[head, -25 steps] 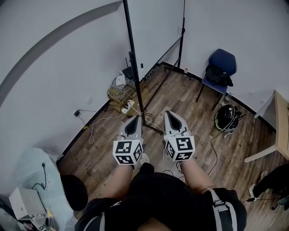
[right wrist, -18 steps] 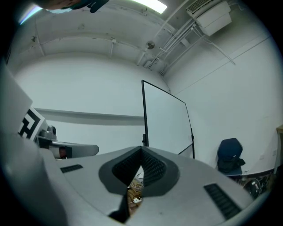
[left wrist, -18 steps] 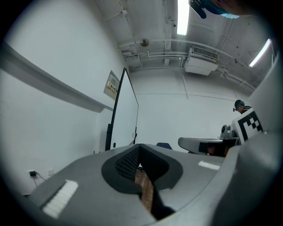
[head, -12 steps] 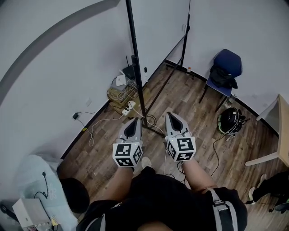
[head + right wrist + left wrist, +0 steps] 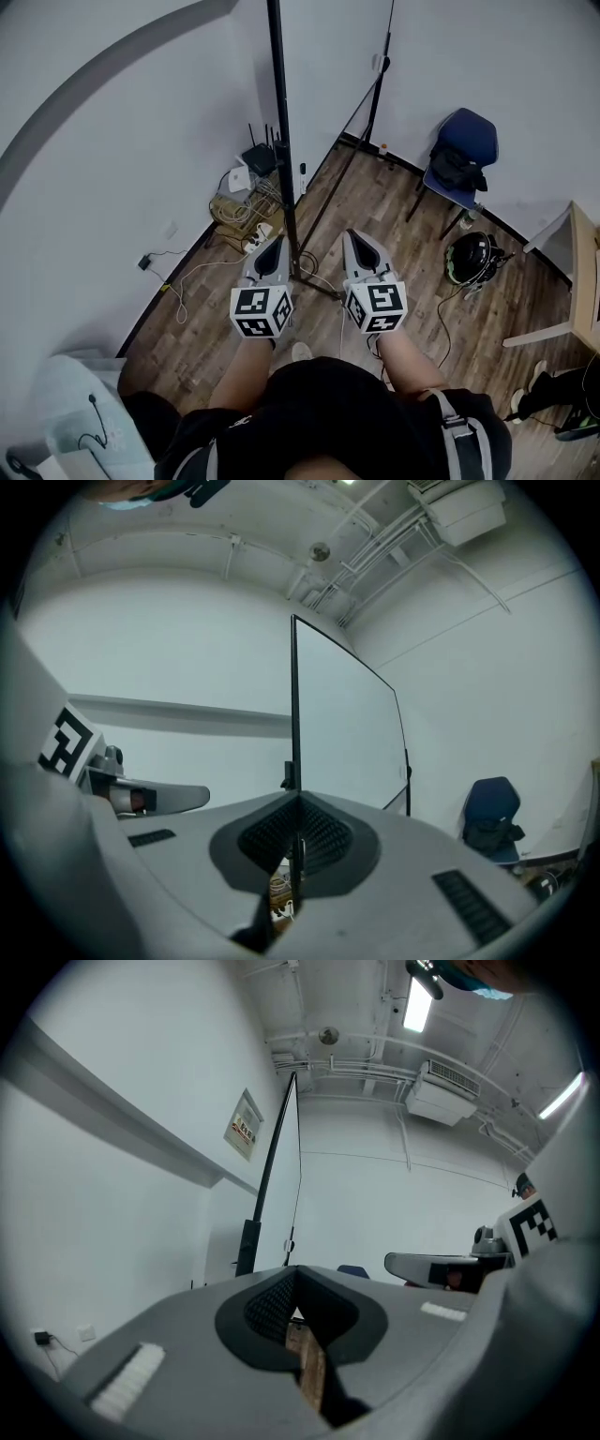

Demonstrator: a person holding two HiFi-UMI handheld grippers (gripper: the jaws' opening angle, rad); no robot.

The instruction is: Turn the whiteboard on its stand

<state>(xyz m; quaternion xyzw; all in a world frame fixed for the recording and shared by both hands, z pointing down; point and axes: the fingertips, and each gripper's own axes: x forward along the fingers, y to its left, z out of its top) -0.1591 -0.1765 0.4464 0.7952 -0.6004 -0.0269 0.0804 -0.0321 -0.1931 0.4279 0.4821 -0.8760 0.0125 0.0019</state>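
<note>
The whiteboard [image 5: 330, 75] stands edge-on ahead of me, held between a near black post [image 5: 281, 150] and a far post [image 5: 380, 80]. My left gripper [image 5: 275, 246] points level at the near post, just left of it, jaws shut and empty. The right gripper [image 5: 354, 239] points the same way on the post's right side, also shut on nothing. In the right gripper view the board [image 5: 342, 728] rises straight ahead of the right gripper [image 5: 298, 801]. The left gripper view shows the post [image 5: 264, 1199] beyond the left gripper [image 5: 296, 1274].
The stand's foot bar [image 5: 317, 284] lies on the wood floor under the grippers. Cables, a power strip and a router [image 5: 246, 192] pile up by the left wall. A blue chair [image 5: 459, 155], a helmet [image 5: 472, 255] and a table [image 5: 581, 272] stand at the right.
Both grippers have moved forward together toward the stand. The near post's foot now lies between and just under their tips. Both stayed shut.
</note>
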